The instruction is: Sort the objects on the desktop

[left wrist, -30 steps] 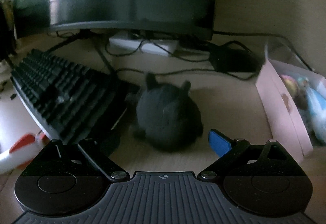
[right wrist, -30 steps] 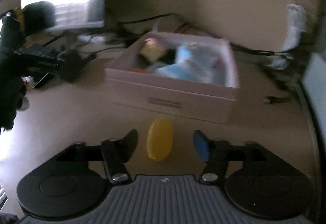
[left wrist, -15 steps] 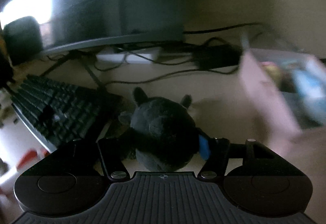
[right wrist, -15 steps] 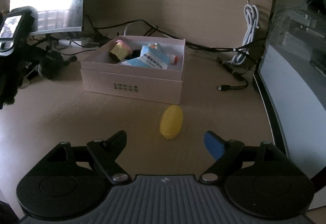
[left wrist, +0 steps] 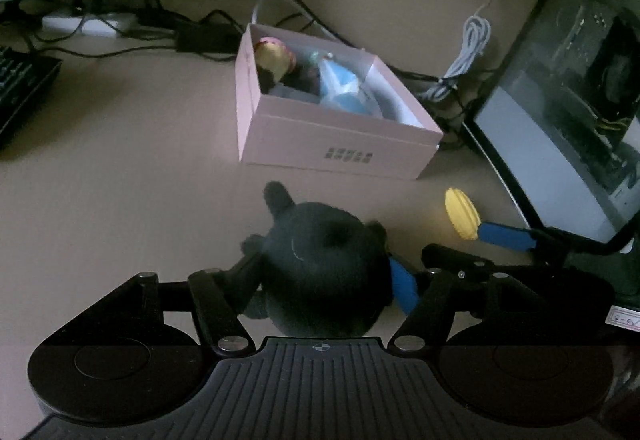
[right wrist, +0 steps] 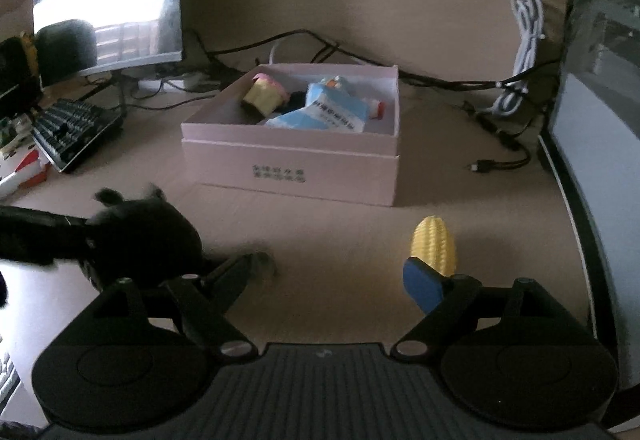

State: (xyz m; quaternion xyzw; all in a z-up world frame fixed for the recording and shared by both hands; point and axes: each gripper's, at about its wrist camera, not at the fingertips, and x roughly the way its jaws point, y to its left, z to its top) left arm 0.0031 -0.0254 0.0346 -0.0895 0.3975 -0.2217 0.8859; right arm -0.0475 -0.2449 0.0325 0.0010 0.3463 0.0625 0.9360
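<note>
Left gripper (left wrist: 324,280) closed round a dark plush toy (left wrist: 320,268), jaws easing open a little at this moment though the pads still seem to press its sides — toy carried just short of the near wall of the pink box (left wrist: 336,144), which lies straight ahead and slightly beyond. Next move judged to turn on that gap: toy in front of the box's long printed side, so a short push forward and over the rim should put it above the cupcake and blue carton already inside. Right gripper (right wrist: 336,280) open and empty, jaws wide, with the yellow toy corn (right wrist: 434,248) standing just beyond its blue pad (right wrist: 422,286), offset to the right of the gap rather than between the fingers; long axis of the corn pointing away, roughly along the gripper. Right hand plainly nearer the corn, left nearer the box. Compared with a second ago: plush then sat free on the counter (left wrist: 120,160) by the keyboard, left jaws wide; now lifted and swung across to the box. Corn then centred between narrower right jaws.
</note>
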